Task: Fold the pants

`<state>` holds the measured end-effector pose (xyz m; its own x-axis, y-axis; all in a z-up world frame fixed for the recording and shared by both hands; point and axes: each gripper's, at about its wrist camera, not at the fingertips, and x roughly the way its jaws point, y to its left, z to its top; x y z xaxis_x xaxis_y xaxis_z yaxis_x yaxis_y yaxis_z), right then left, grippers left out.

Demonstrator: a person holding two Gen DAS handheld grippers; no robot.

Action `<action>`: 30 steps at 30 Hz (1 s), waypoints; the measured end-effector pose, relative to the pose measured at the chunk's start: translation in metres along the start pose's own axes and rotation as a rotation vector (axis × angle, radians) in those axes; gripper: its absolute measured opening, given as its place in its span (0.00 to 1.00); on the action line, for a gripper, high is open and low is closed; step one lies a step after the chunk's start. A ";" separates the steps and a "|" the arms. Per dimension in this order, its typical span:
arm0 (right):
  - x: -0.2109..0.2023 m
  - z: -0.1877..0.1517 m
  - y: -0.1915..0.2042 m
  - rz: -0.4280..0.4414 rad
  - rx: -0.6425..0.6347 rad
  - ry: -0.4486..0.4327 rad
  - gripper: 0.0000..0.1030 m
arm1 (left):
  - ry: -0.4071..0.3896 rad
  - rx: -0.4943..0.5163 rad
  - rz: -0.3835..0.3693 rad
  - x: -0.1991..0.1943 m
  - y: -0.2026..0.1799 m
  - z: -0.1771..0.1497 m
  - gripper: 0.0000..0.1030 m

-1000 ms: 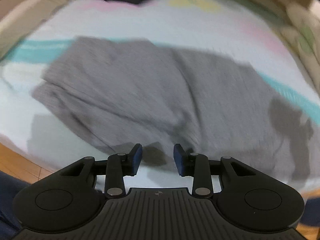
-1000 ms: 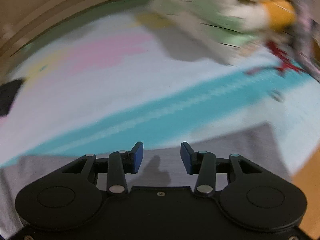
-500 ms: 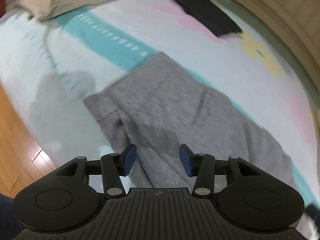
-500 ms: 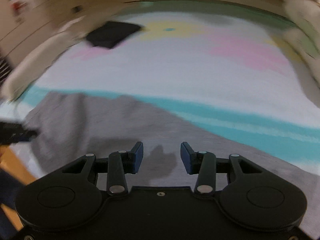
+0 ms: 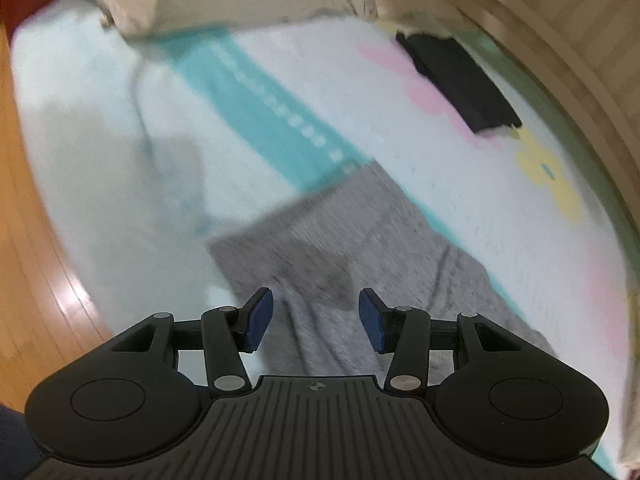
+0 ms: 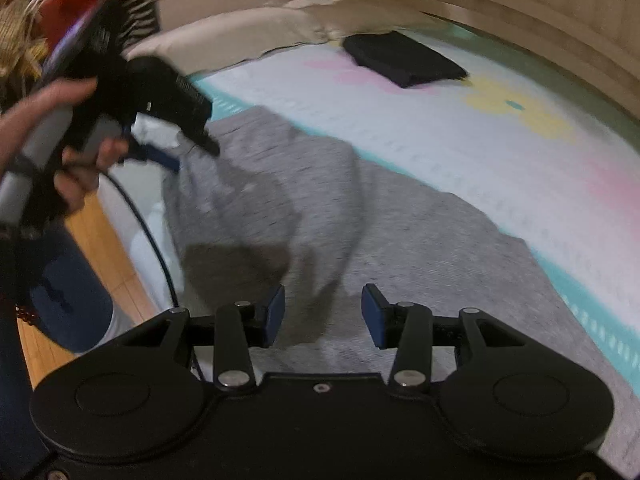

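The left gripper (image 5: 316, 318) and right gripper (image 6: 323, 316) both hang released and empty over the gray pants (image 6: 400, 248), which lie flat on the striped bed sheet (image 6: 460, 148). Pinch two matching corners, lift evenly. Beyond the pants sits a folded dark cloth (image 6: 404, 58).

Motion blur smears the grey pants (image 5: 360, 248) and the bed sheet (image 5: 120, 168) in the left wrist view. In the right wrist view the pants' near end runs out of sight behind the right gripper (image 6: 323, 312), and the hand (image 6: 76, 152) holding the left gripper (image 6: 192, 148) is blurred and cut off at the frame's edge.
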<state>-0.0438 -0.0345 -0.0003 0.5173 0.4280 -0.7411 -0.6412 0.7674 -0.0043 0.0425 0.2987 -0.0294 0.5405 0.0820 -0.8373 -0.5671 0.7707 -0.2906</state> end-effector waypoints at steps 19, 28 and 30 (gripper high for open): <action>0.022 0.006 -0.002 -0.020 0.058 0.010 0.11 | 0.137 0.153 -0.191 0.014 -0.033 -0.032 0.45; 0.020 0.015 -0.006 0.001 0.087 0.008 0.11 | 0.127 0.018 -0.171 0.033 -0.028 -0.029 0.50; 0.021 0.014 -0.006 0.000 0.085 0.011 0.11 | 0.095 -0.029 -0.166 0.036 -0.028 -0.025 0.52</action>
<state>-0.0214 -0.0231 -0.0059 0.5111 0.4228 -0.7483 -0.5904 0.8054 0.0518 0.0621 0.2637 -0.0628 0.5673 -0.1059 -0.8166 -0.4937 0.7500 -0.4403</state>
